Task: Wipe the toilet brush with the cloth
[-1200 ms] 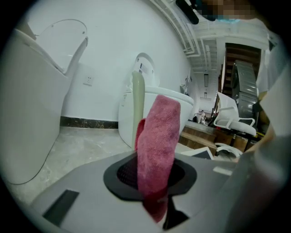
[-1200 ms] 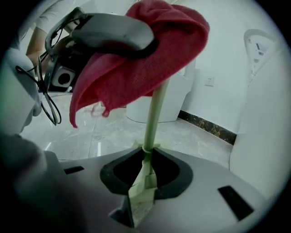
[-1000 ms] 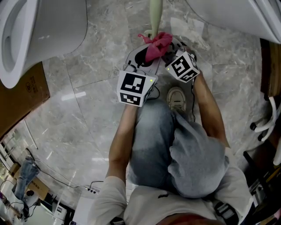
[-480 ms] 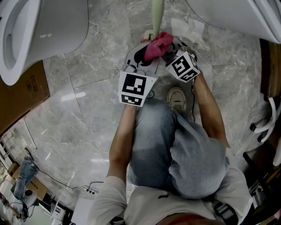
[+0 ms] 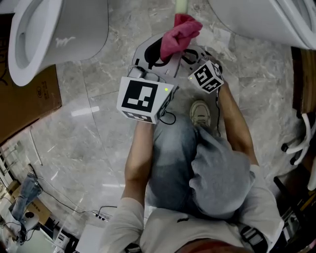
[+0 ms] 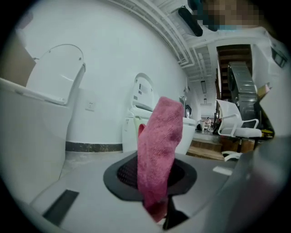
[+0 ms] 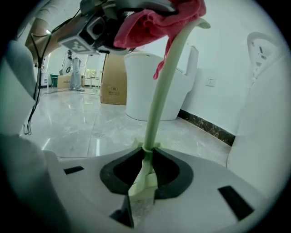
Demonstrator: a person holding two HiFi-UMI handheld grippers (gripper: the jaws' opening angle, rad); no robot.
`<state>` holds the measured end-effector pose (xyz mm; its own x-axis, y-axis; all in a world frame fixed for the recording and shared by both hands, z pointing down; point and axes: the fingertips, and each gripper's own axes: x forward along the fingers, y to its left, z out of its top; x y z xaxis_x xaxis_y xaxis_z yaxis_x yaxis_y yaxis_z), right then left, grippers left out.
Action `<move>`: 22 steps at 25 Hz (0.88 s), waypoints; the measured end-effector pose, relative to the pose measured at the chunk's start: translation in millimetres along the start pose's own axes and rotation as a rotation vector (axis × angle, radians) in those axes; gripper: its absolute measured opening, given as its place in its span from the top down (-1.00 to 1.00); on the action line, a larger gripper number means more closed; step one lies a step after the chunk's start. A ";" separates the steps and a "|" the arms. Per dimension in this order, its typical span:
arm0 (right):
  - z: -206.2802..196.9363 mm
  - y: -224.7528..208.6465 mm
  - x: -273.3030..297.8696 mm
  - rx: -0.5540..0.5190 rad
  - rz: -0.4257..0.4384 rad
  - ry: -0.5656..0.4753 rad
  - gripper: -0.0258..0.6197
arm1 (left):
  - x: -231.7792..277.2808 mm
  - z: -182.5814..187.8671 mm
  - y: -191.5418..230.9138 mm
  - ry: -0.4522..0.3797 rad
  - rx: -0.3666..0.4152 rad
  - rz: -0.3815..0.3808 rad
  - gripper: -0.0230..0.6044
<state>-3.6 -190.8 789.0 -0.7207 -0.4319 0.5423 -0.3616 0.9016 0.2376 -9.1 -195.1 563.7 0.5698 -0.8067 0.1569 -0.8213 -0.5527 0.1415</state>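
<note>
Here the right gripper [image 7: 141, 200] clamps the toilet brush [image 7: 159, 91], whose long axis runs straight away to the cloth [image 6: 157, 150], pinched in the left gripper [image 6: 159, 214].

The toilet brush [image 5: 180, 5] runs off the head view's top edge just beyond the cloth [image 5: 178, 37], which there hides the fingertips of the left gripper [image 6: 157, 205]. In the view from the right gripper [image 7: 144, 179], the handle's far end vanishes under the cloth — its near end, behind the fingers, blurs out toward the bottom edge.
</note>
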 end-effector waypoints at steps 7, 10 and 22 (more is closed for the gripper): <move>0.8 3.6 -2.2 -0.041 0.008 0.038 0.66 | -9.4 44.1 5.9 -0.075 0.020 0.041 0.65; 1.6 4.0 -2.8 -0.043 0.002 0.050 0.60 | -14.4 54.9 8.4 -0.095 0.024 0.056 0.65; 26.5 -7.8 -55.5 0.121 -0.107 -0.092 0.45 | -44.3 35.3 10.1 -0.117 0.097 0.096 0.65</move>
<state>23.6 -174.5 735.7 -0.7236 -0.5306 0.4414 -0.5036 0.8432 0.1880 -43.6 -172.3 523.6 0.4859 -0.8726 0.0499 -0.8740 -0.4847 0.0351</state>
